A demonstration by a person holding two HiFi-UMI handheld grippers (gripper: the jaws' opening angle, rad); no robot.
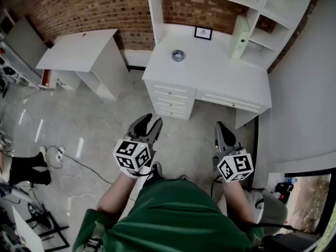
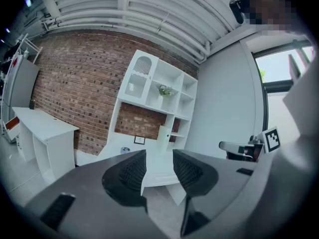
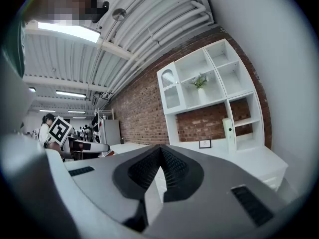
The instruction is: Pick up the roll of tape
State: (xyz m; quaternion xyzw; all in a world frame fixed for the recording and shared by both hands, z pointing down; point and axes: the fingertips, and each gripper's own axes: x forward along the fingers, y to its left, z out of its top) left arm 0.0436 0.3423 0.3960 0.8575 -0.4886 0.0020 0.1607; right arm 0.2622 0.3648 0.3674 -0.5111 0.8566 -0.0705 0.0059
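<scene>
Evidently untouched, the roll of tape [image 1: 178, 55] sits toward the desk's [image 1: 210, 75] back edge; left gripper [image 1: 150, 122] gapes empty, right gripper [image 1: 221, 130] is closed on nothing, both well short.

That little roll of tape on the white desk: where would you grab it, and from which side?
Probably its ring wall, from above. The small greyish roll of tape seems to lie flat on the white desk with its hole up, so one jaw could drop into the hole and the other outside.
</scene>
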